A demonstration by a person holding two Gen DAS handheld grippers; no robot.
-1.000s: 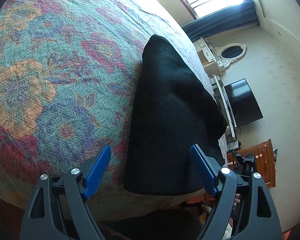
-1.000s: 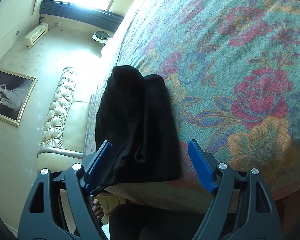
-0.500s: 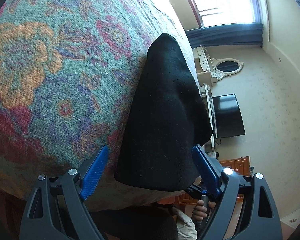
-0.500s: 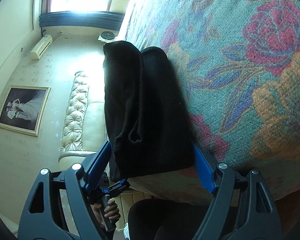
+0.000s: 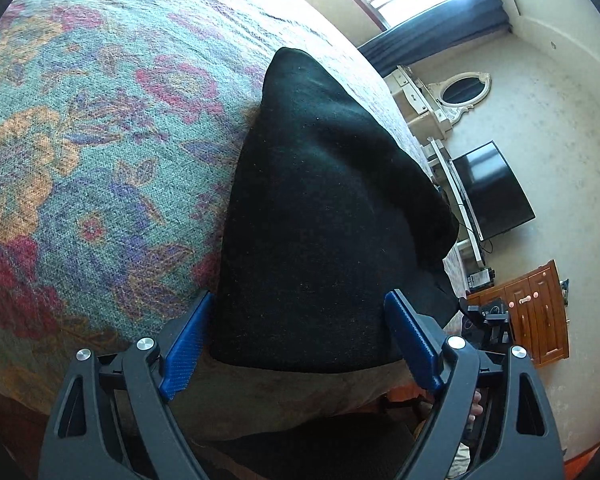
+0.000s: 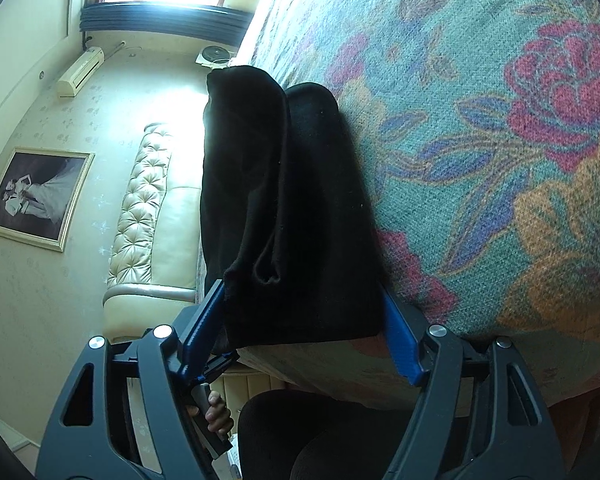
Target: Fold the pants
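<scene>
With the black pants [image 5: 324,220] lying lengthwise at the floral bedspread's [image 5: 100,160] near edge, we set both grippers, left [image 5: 296,344] wide apart and right [image 6: 300,328] just narrowing, squarely over the hem before pinching evenly.

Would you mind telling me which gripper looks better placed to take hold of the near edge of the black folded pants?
Probably the right gripper: its jaws have just been closing, pads tight beside the black folded pants. The left gripper straddles the edge looser.
</scene>
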